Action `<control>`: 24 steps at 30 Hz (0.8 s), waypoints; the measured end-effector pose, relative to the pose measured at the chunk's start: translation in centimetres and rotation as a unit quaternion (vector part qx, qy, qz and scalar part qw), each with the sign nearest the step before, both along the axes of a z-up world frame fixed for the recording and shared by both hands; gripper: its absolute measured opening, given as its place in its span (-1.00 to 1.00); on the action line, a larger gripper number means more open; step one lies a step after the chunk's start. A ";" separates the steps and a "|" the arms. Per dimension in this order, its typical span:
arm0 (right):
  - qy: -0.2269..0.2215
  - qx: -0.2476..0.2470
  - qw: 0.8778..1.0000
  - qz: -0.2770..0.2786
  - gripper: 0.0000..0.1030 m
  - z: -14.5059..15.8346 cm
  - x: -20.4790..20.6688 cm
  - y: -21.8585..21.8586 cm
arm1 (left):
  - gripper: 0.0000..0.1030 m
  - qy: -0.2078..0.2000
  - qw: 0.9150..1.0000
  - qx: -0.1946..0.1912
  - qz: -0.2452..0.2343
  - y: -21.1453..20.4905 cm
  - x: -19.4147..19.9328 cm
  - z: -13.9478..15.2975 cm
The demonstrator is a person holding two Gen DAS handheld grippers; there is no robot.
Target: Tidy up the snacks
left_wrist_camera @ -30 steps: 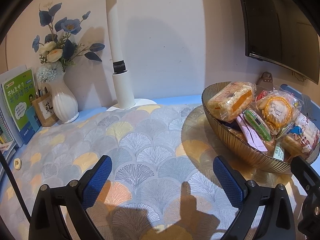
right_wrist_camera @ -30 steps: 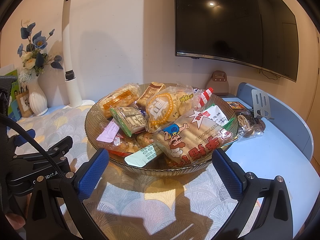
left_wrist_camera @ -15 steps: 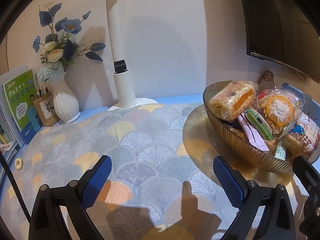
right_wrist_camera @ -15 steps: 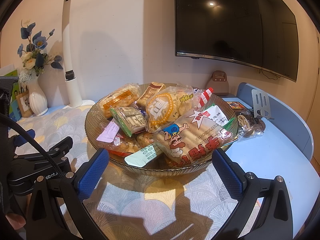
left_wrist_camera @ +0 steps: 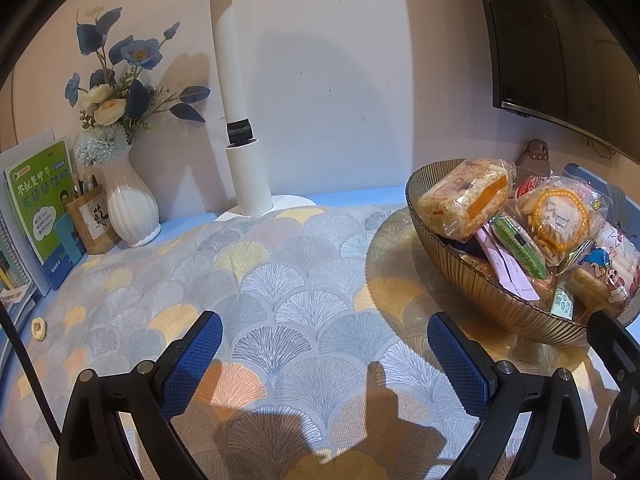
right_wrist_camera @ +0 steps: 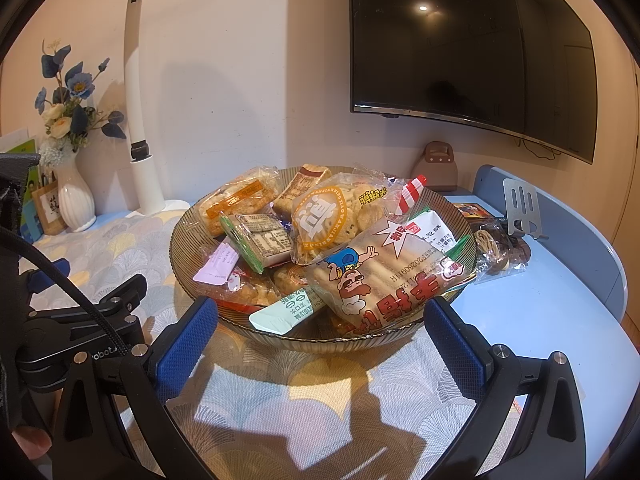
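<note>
both grippers, left gripper (left_wrist_camera: 325,354) and right gripper (right_wrist_camera: 320,334), sit spread wide, holding nothing. the cartoon snack pack (right_wrist_camera: 386,282) at 6 o'clock in the bowl (right_wrist_camera: 404,338) looks light, crinkly and probably slippery, so i'd pinch its near edge gently.

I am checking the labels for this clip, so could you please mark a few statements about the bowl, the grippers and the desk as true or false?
1. The bowl is heaped with wrapped snacks. True.
2. The right hand-held gripper is shut on a snack. False: it is open and holds nothing.
3. The left hand-held gripper is open over the cloth. True.
4. The vase stands right of the lamp. False: it stands left of it.
5. The bowl lies tipped over. False: it sits upright.
</note>
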State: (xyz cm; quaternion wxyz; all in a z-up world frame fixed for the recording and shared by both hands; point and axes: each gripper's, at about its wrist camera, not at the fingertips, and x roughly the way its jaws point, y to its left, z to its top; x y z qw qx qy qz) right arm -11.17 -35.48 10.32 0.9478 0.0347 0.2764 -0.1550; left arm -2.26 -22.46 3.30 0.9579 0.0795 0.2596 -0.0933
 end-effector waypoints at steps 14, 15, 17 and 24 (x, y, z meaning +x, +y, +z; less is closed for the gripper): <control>0.001 -0.001 1.000 0.000 1.00 0.0 0.0 0.0 | 0.98 -0.019 0.999 0.028 -0.016 -1.2 -0.7 0.1; 0.001 -0.001 1.000 0.000 1.00 0.0 0.0 0.0 | 0.98 -0.020 0.999 0.029 -0.016 -1.2 -0.8 0.1; 0.001 -0.001 1.000 0.000 1.00 0.0 0.0 0.0 | 0.98 -0.023 0.999 0.032 -0.017 -1.3 -0.8 0.1; -0.013 0.019 1.000 0.006 1.00 0.1 -0.4 -0.6 | 0.98 -0.038 0.998 0.041 -0.017 -1.6 -1.3 0.2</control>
